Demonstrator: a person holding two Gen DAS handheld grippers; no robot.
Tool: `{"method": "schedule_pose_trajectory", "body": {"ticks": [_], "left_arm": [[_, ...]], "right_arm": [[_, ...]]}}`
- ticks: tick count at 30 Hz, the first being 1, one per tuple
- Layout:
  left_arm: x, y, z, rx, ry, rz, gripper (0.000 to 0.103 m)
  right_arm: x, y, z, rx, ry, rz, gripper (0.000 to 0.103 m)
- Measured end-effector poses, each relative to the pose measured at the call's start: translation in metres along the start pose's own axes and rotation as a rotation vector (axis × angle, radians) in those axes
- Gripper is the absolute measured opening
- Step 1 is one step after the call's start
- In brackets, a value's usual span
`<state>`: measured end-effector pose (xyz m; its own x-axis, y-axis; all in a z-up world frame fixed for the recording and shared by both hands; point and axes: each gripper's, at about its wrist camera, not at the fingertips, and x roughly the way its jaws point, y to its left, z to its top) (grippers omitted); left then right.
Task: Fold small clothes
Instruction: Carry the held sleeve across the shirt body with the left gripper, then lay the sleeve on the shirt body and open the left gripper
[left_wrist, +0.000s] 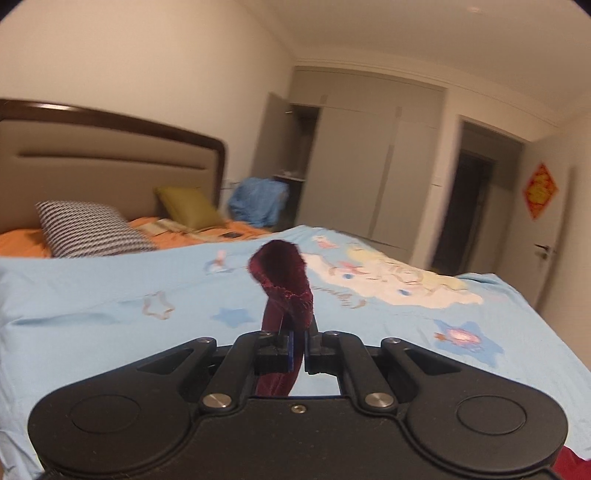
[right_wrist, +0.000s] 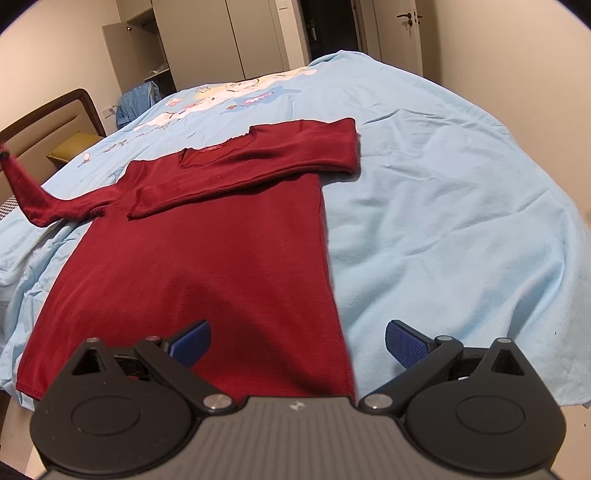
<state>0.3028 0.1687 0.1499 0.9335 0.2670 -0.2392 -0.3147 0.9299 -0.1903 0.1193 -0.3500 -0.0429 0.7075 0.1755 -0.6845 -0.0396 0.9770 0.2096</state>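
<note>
- The dark red top (right_wrist: 207, 251) lies flat on the light blue bedspread (right_wrist: 443, 221), hem nearest the right wrist camera, neckline away from it; the cloth looks soft and velvety with a short nap, and its edges are finished in a small wavy stitch.
- One sleeve (right_wrist: 251, 155) is folded across the chest in a long band, its cuff ending square on the torso.
- The other sleeve (right_wrist: 37, 199) rises off the bedspread at the far left of the right wrist view, lifted towards the wooden headboard (right_wrist: 55, 107).
- The left gripper (left_wrist: 295, 328) is pinched tight on that sleeve's cuff (left_wrist: 280, 280), which stands above the black fingers as a rumpled, rounded loop; more red cloth hangs beneath them.
- The right gripper (right_wrist: 297, 343) is spread wide, its blue ribbed pads (right_wrist: 404, 341) well apart above the hem, holding nothing; whether they touch the fabric is hard to judge.
- The bedspread is finely wrinkled, printed with stars (left_wrist: 231, 315) and a pale cartoon patch.
- A zigzag-patterned pillow (left_wrist: 92, 229) and an olive cushion (left_wrist: 188, 206) rest on an orange sheet (left_wrist: 22, 242).
</note>
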Motion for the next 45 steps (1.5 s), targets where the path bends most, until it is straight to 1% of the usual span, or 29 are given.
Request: {"method": "schedule_pose_trajectory", "body": {"ticks": [4, 7, 11, 15, 21, 25, 29, 36, 38, 39, 42, 44, 45], "left_arm": [[-0.011, -0.055, -0.007, 0.050, 0.002, -0.110, 0.004], [-0.015, -0.097, -0.019, 0.112, 0.025, -0.189, 0.004], [-0.016, -0.145, -0.049, 0.168, 0.068, -0.285, 0.004], [-0.015, -0.181, -0.085, 0.146, 0.115, -0.370, 0.004], [-0.004, -0.226, -0.140, 0.138, 0.198, -0.443, 0.004], [0.003, -0.246, -0.175, 0.144, 0.268, -0.475, 0.004], [0.007, -0.260, -0.202, 0.161, 0.330, -0.488, 0.004], [0.012, -0.269, -0.224, 0.171, 0.407, -0.504, 0.005], [0.009, -0.271, -0.227, 0.178, 0.433, -0.514, 0.010], [0.006, -0.270, -0.229, 0.181, 0.450, -0.522, 0.015], [0.003, -0.272, -0.234, 0.199, 0.485, -0.536, 0.020], [0.001, -0.271, -0.237, 0.201, 0.508, -0.548, 0.026], [0.001, -0.269, -0.238, 0.196, 0.521, -0.559, 0.033]], "right_arm": [[-0.001, -0.005, -0.001, 0.010, -0.008, 0.000, 0.103], [-0.002, -0.009, -0.001, 0.018, -0.016, 0.001, 0.103], [-0.004, -0.016, -0.001, 0.037, -0.028, -0.001, 0.103], [-0.006, -0.024, -0.003, 0.060, -0.037, -0.007, 0.103], [-0.012, -0.034, -0.007, 0.092, -0.053, -0.020, 0.103], [-0.017, -0.039, -0.010, 0.102, -0.063, -0.033, 0.103], [-0.020, -0.044, -0.012, 0.113, -0.067, -0.041, 0.103], [-0.023, -0.048, -0.014, 0.120, -0.073, -0.051, 0.103], [-0.024, -0.049, -0.016, 0.124, -0.073, -0.052, 0.103], [-0.024, -0.049, -0.016, 0.126, -0.072, -0.052, 0.103], [-0.023, -0.049, -0.016, 0.126, -0.070, -0.053, 0.103], [-0.022, -0.049, -0.016, 0.124, -0.068, -0.052, 0.103], [-0.021, -0.048, -0.015, 0.122, -0.067, -0.051, 0.103]]}}
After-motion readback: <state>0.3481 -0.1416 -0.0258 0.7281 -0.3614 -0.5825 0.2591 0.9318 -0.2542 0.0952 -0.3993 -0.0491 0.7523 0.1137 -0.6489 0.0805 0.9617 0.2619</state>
